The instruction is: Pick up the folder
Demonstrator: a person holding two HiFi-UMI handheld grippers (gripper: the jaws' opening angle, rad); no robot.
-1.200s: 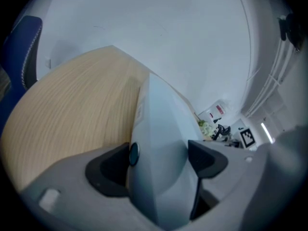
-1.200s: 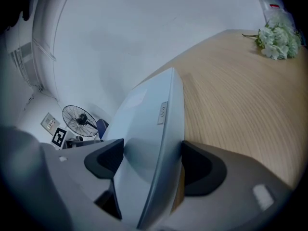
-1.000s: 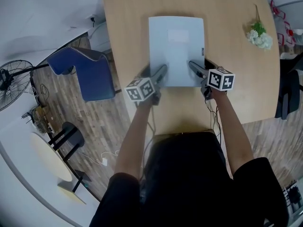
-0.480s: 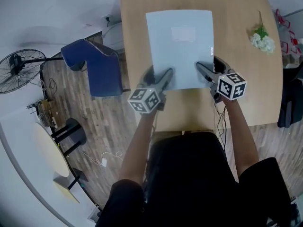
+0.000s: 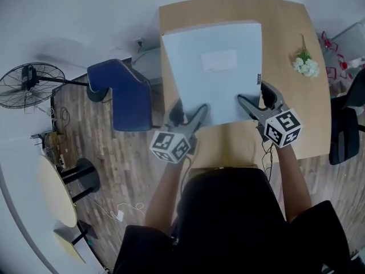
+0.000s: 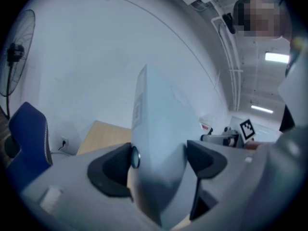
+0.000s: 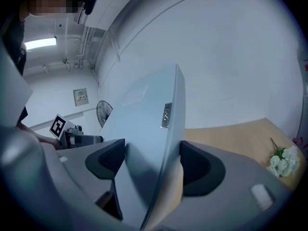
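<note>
The pale blue folder (image 5: pixel 214 70) is held up off the wooden table (image 5: pixel 291 90), tilted toward the head camera. My left gripper (image 5: pixel 191 114) is shut on its near left corner and my right gripper (image 5: pixel 251 106) is shut on its near right corner. In the left gripper view the folder (image 6: pixel 156 138) stands edge-on between the dark pads, with my left gripper (image 6: pixel 159 160) clamped on it. The right gripper view shows the folder (image 7: pixel 149 124) with a small metal label on its spine, pinched by my right gripper (image 7: pixel 151 165).
A small bunch of white flowers (image 5: pixel 305 64) lies on the table's right side. A blue chair (image 5: pixel 122 93) stands left of the table, with a floor fan (image 5: pixel 25 84) further left. A black chair (image 5: pixel 345 130) sits at the right edge.
Both grippers have lifted the folder off the table; its far edge has risen and it looks larger and tilted. The head view has shifted so the table sits further away.
</note>
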